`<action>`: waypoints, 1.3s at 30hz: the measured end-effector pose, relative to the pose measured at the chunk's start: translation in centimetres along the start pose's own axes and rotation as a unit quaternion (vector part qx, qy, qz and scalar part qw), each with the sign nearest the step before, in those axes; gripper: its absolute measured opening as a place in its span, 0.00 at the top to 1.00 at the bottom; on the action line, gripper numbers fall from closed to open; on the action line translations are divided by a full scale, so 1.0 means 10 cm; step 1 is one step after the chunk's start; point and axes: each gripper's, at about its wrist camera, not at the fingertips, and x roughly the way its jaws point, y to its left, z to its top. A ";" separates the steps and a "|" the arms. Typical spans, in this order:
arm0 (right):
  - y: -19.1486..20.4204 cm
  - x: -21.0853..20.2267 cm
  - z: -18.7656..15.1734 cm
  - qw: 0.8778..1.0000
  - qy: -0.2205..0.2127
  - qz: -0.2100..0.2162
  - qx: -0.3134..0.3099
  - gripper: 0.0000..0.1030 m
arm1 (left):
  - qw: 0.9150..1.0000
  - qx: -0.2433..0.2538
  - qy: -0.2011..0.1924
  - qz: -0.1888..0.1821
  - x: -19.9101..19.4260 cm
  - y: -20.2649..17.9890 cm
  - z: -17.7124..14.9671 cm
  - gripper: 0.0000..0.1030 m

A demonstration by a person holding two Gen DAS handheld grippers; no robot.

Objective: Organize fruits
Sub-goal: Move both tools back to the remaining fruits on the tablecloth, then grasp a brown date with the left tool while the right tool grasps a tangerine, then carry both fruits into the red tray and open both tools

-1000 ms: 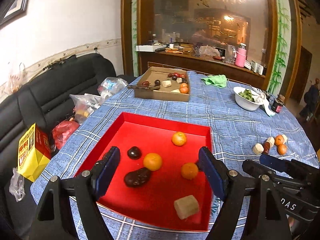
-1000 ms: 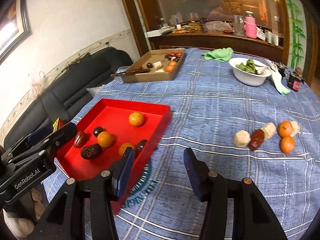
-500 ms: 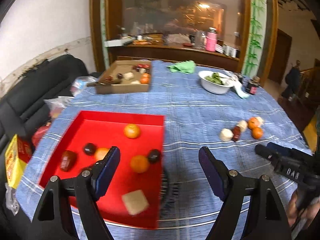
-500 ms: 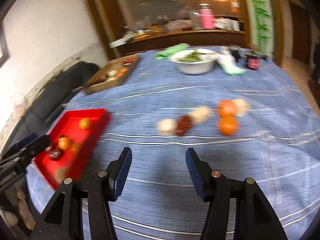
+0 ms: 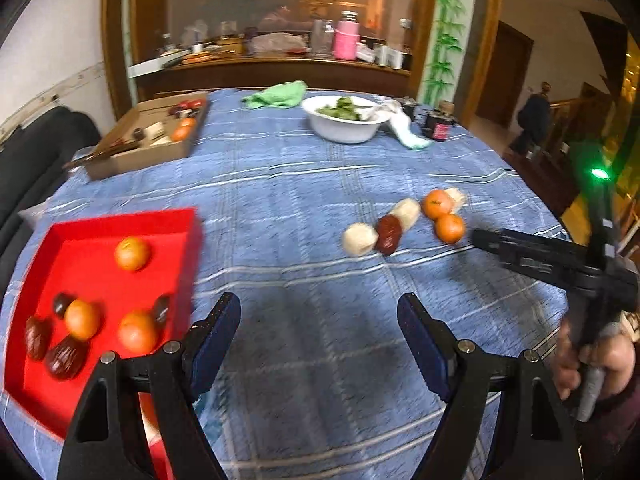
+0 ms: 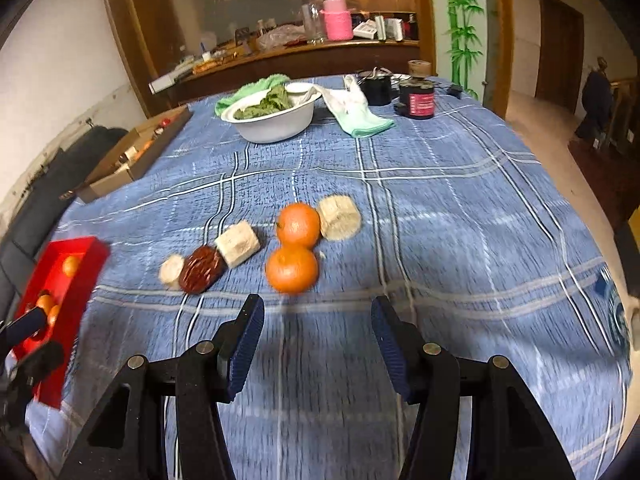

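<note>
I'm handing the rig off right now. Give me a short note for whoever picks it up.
Left gripper: open, empty, above the cloth beside the red tray.
Right gripper: open, empty, facing the loose pile, nearest orange just ahead.
Done: several oranges and dark fruits lie in the tray.
Left: the second orange, dark date and three pale blocks, all on the blue tablecloth.

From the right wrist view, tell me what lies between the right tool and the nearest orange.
Nothing: in the right wrist view only bare blue plaid tablecloth lies between the open right tool and the nearest orange.
</note>
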 end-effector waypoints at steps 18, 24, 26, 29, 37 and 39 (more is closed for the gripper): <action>-0.11 0.45 0.23 0.999 0.023 0.040 0.028 0.65 | 0.983 0.153 0.061 -0.087 1.22 -0.63 0.59 0.51; -0.19 0.41 0.26 0.997 0.020 0.052 0.049 0.65 | 0.974 0.204 0.074 -0.064 1.36 -0.76 0.54 0.63; -0.19 0.40 0.25 0.997 0.020 0.055 0.050 0.65 | 0.975 0.207 0.070 -0.049 1.33 -0.76 0.53 0.74; -0.18 0.37 0.26 0.997 0.013 0.055 0.049 0.65 | 0.980 0.182 0.063 -0.049 1.23 -0.69 0.52 0.74; -0.15 0.27 0.25 0.997 -0.011 0.067 0.048 0.65 | 0.995 0.086 0.008 -0.054 0.65 -0.27 0.50 0.74; -0.10 0.24 0.23 0.996 -0.016 0.073 0.041 0.65 | 0.997 0.051 -0.008 -0.054 0.43 -0.05 0.45 0.74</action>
